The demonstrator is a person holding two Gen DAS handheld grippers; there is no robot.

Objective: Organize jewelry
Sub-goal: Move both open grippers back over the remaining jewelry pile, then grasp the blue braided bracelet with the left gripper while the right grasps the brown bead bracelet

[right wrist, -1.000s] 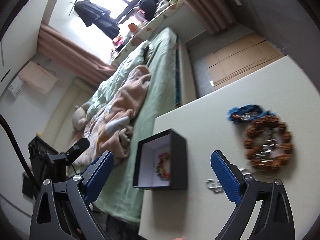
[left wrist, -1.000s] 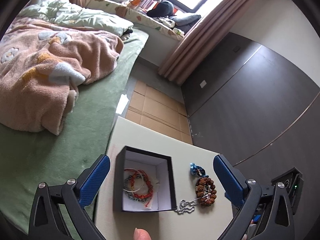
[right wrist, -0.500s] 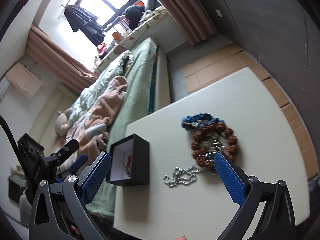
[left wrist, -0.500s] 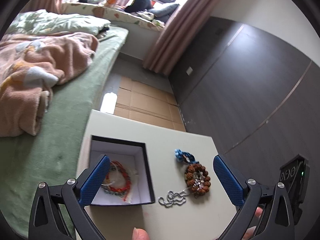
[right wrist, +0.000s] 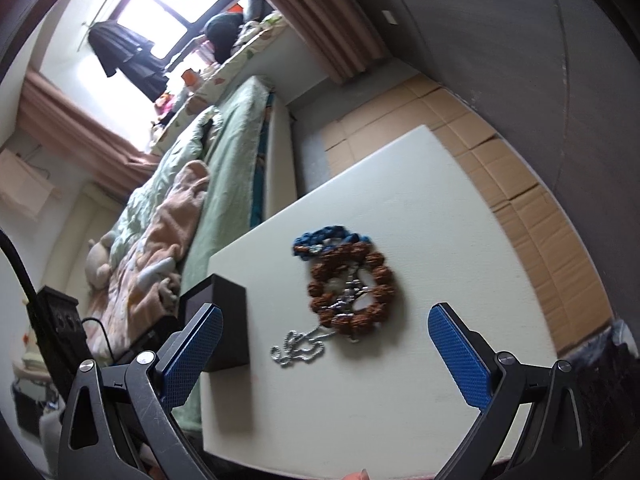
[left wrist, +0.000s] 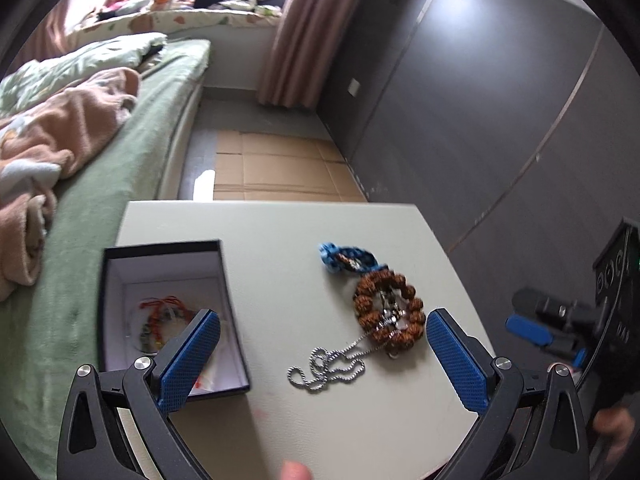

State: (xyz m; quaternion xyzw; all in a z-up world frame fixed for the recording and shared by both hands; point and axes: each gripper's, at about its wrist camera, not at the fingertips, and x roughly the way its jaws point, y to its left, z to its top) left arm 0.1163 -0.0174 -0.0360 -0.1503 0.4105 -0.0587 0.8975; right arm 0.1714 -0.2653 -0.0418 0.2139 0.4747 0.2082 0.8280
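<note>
A green-sheeted bed (left wrist: 120, 152) is covered by a rumpled peach fleece blanket (left wrist: 60, 128). Flattened brown cardboard (left wrist: 276, 164) is laid over the floor. Pink-brown curtains (right wrist: 340, 36) are hung beside the bright window (right wrist: 160, 12).

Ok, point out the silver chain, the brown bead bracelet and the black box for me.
silver chain (left wrist: 326, 368), left wrist view, on its coiled loops.
brown bead bracelet (left wrist: 363, 304), left wrist view, on a bead at its left side.
black box (left wrist: 160, 249), left wrist view, on its far rim.

black rectangular cardboard box (left wrist: 162, 250): white lining | round wooden bead bracelet (left wrist: 387, 312), right of box: reddish-brown | braided cord bracelet (left wrist: 346, 258): blue | metal ball chain (left wrist: 326, 366): silver | flat tabletop (left wrist: 280, 232): cream
</note>
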